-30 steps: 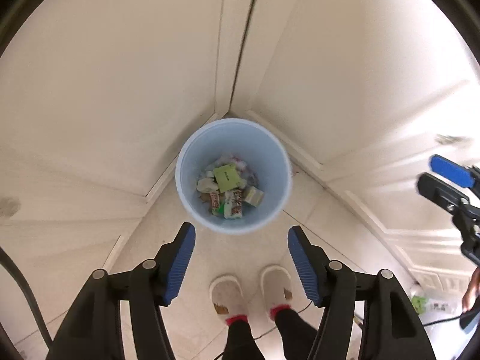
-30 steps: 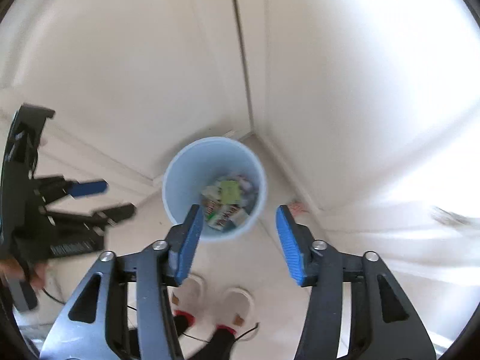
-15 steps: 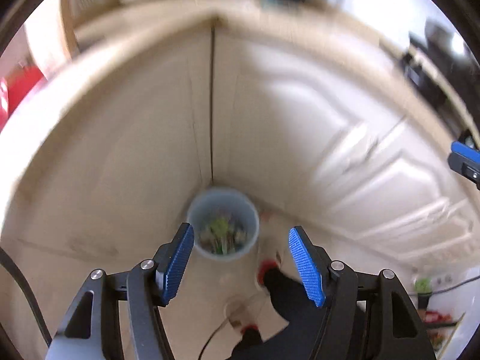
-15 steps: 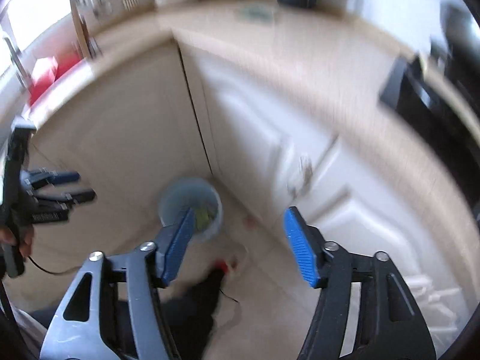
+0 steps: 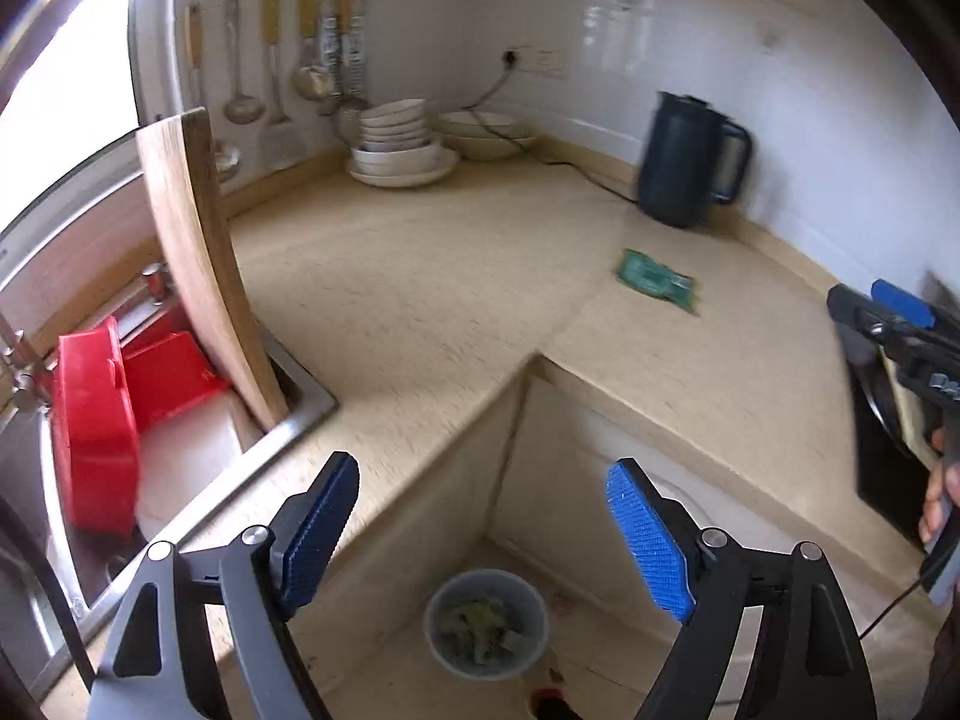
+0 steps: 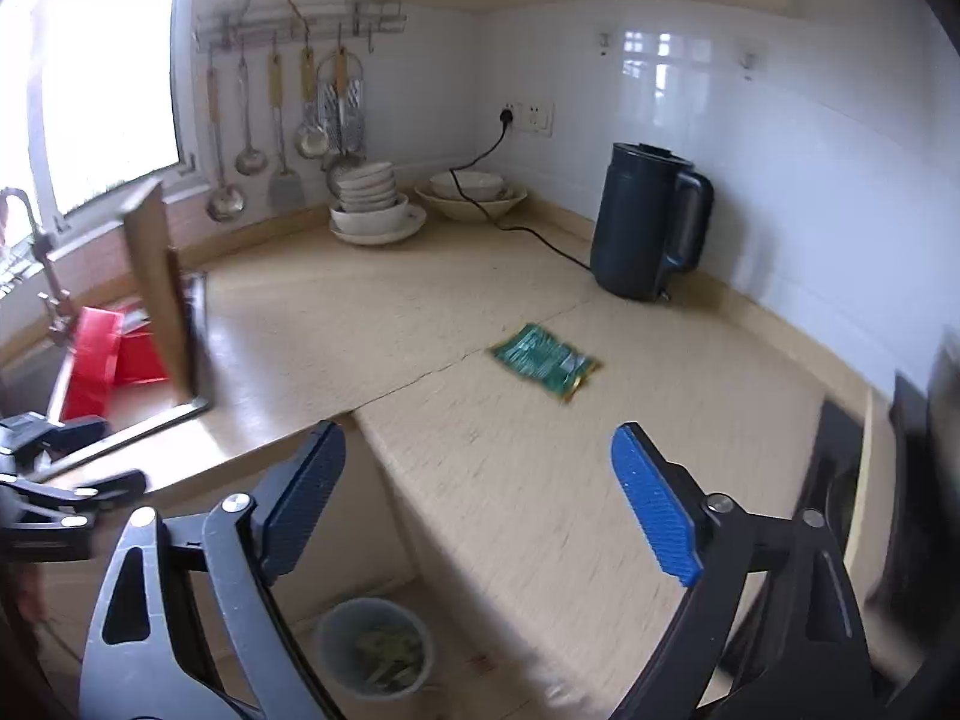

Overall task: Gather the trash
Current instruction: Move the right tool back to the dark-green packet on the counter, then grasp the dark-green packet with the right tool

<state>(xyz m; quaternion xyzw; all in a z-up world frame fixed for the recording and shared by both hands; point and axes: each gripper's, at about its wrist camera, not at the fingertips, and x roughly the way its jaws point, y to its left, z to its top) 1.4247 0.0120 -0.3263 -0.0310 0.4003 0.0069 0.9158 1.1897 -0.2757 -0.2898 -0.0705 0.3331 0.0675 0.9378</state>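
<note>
A green snack wrapper [image 5: 657, 283] [image 6: 545, 365] lies flat on the beige countertop [image 5: 420, 300] [image 6: 540, 468], in front of the dark kettle. A pale blue trash bin [image 5: 486, 621] [image 6: 375, 648] with several scraps in it stands on the floor in the cabinet corner below. My left gripper [image 5: 489, 534] is open and empty, held above the bin and short of the counter edge. My right gripper [image 6: 480, 498] is open and empty, over the counter edge, short of the wrapper. It also shows at the right of the left wrist view [image 5: 888, 312].
A dark kettle [image 5: 687, 159] [image 6: 648, 222] with its cord stands by the back wall. Stacked bowls [image 5: 399, 141] [image 6: 372, 201] sit in the corner. A wooden cutting board [image 5: 201, 264] [image 6: 159, 288] leans at the sink [image 5: 288, 408], with red tubs [image 5: 102, 408] inside. A black hob [image 6: 840, 480] lies right.
Both grippers have risen and tilted up from looking down at the bin on the floor to looking across the countertop. The wrapper, kettle and sink have come into view. Both stayed open.
</note>
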